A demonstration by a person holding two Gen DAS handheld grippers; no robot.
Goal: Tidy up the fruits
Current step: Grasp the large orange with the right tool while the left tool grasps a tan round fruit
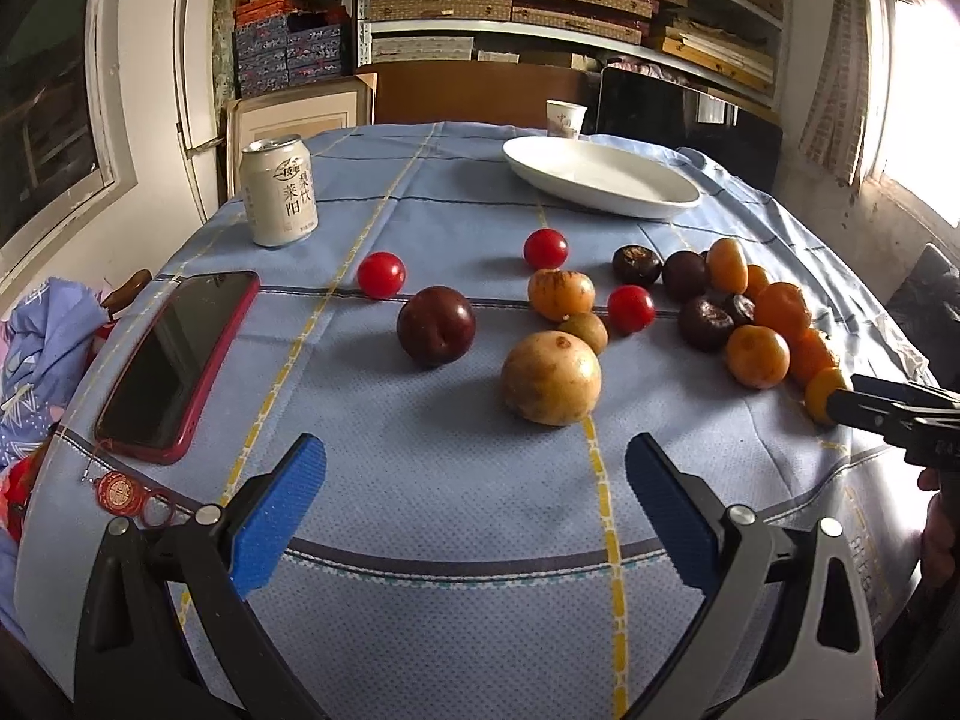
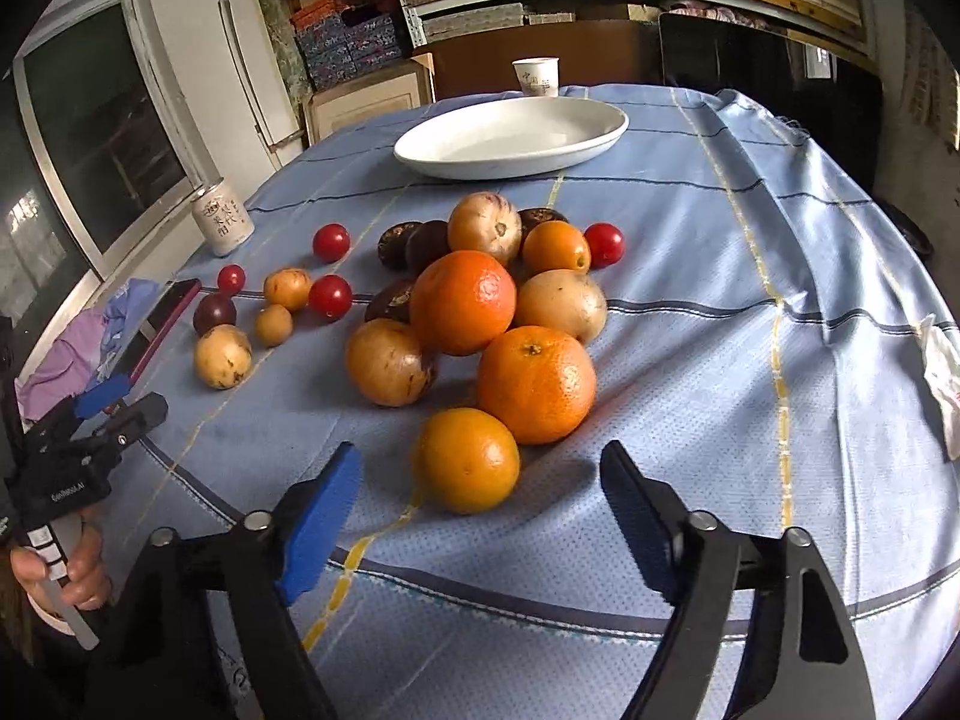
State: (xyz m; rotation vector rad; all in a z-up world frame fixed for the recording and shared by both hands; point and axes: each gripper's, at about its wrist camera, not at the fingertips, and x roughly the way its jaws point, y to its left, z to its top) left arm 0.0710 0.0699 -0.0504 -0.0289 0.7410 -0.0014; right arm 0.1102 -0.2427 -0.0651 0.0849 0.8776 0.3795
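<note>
Right wrist view showed the right hand-held gripper (image 2: 480,480) released, jaws straddling the near small orange (image 2: 467,459) on the tabletop (image 2: 720,360). A good grasp would likely centre the pads on its widest part before carrying it to the far white plate (image 2: 510,135). Left hand-held gripper (image 1: 477,468) hovered released, low before the yellow-brown fruit (image 1: 551,377).

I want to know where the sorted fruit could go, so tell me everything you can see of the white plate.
The white plate is a wide, shallow oval dish with a low raised rim, glossy like glazed ceramic. It sits flat and upright on the blue checked tablecloth at the far side of the table, beyond the fruit pile. Nothing lies in it. A paper cup stands just behind it; whether they touch is unclear. No fruit and neither gripper touches it.
</note>
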